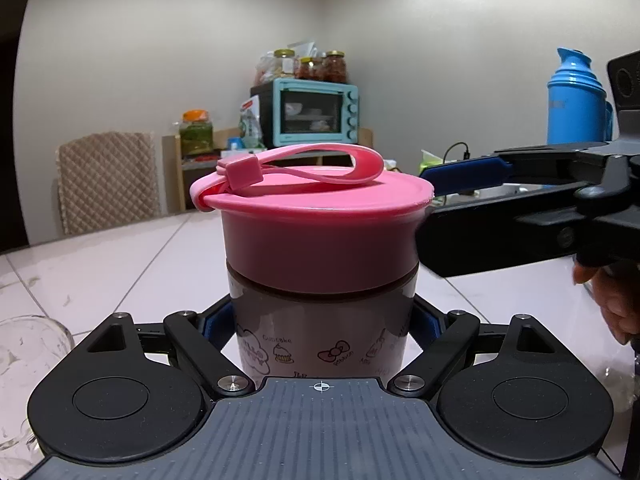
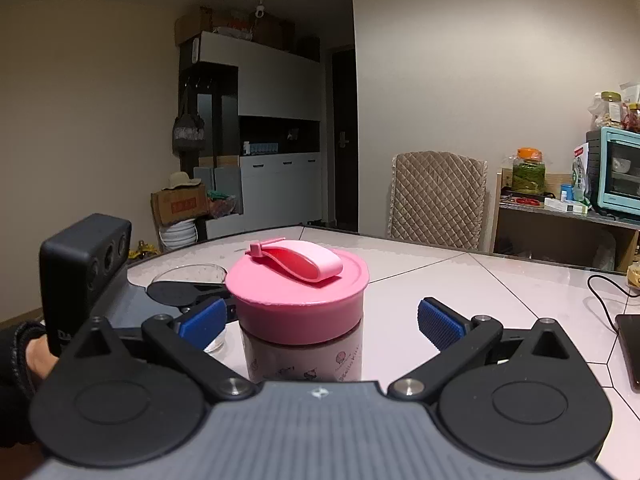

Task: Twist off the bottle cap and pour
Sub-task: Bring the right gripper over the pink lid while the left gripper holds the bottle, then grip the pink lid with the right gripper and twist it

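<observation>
A bottle [image 1: 320, 344] with cartoon prints and a wide pink cap [image 1: 316, 232] with a strap loop stands upright on the pale tiled table [image 1: 120, 264]. My left gripper [image 1: 320, 322] is shut on the bottle's body below the cap, a blue pad on each side. From the right comes my right gripper [image 1: 460, 200], level with the cap. In the right wrist view the right gripper [image 2: 320, 320] is open around the cap [image 2: 296, 292]. The left of its blue pads [image 2: 200, 320] is close to the cap; the right one stands clearly apart.
A clear glass [image 1: 28, 344] sits at the left gripper's near left, and a glass bowl [image 2: 188, 274] behind the bottle. A blue thermos [image 1: 576, 100] stands far right. A black cable [image 2: 608, 296] and a dark device [image 2: 630, 348] lie at the table's right. Beyond the table are a quilted chair [image 1: 106, 180] and a teal oven [image 1: 316, 112].
</observation>
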